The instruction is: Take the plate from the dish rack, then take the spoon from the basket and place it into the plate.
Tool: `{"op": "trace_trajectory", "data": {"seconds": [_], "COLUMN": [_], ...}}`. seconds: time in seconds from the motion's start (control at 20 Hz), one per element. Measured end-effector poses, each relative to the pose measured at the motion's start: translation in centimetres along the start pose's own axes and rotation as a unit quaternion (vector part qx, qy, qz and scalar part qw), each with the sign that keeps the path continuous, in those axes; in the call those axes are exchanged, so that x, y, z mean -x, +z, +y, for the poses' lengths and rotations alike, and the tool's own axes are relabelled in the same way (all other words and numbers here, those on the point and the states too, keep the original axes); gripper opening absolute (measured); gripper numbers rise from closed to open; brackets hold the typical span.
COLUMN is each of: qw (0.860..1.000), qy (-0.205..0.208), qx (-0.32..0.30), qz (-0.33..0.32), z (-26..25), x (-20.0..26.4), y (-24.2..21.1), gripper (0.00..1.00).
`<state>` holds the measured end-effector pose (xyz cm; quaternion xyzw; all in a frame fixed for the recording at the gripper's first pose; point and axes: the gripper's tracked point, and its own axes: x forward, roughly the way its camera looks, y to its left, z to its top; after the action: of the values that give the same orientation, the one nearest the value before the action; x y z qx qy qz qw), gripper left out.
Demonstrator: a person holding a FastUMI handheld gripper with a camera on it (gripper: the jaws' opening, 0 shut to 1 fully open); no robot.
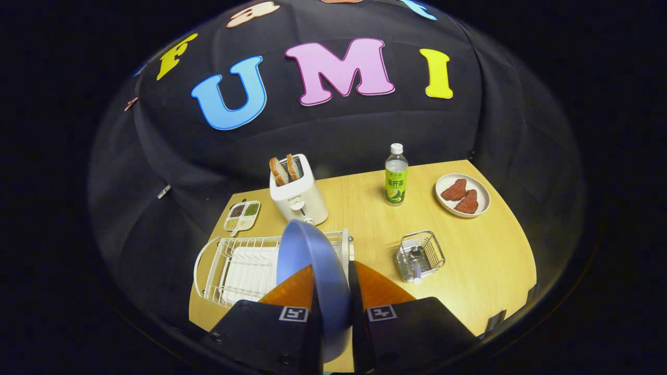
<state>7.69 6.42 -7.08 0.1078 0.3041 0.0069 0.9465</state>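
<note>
Standing on edge, the blue plate is clamped between the gripper fingers above the dish rack; its rim points away. The spoon lies in the wire basket.

Blue plate. White wire dish rack. Silver basket with silver spoon. White toaster with brown bread. Green label on clear bottle. White dish with red meat. Light yellow wood table.
</note>
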Motion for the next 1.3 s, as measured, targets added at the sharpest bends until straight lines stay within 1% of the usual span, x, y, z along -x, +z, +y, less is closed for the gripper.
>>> {"op": "trace_trajectory", "data": {"seconds": [0.15, 0.25, 0.35, 0.5, 0.7, 0.95, 1.15, 1.3], "qw": [1.0, 0.998, 0.997, 0.992, 0.985, 0.98, 0.98, 0.978], "qy": [0.013, 0.035, 0.049, 0.056, 0.061, 0.072, 0.097, 0.108], "qx": [-0.022, -0.039, -0.053, -0.087, -0.114, -0.113, -0.091, -0.089], "qz": [0.007, 0.019, 0.03, 0.067, 0.111, 0.146, 0.151, 0.156], "z": [-3.1, -4.4, -6.2, -9.5, -13.7, -17.6, -19.1, -19.7], "x": [3.4, 5.2, 6.2, 6.5, 5.2, 0.2, -3.4, -5.3], "y": [-1.0, -2.2, -3.9, -7.3, -11.0, -14.3, -15.2, -15.6], "gripper": [0.26, 0.26, 0.26, 0.26, 0.26, 0.26, 0.26, 0.27]}}
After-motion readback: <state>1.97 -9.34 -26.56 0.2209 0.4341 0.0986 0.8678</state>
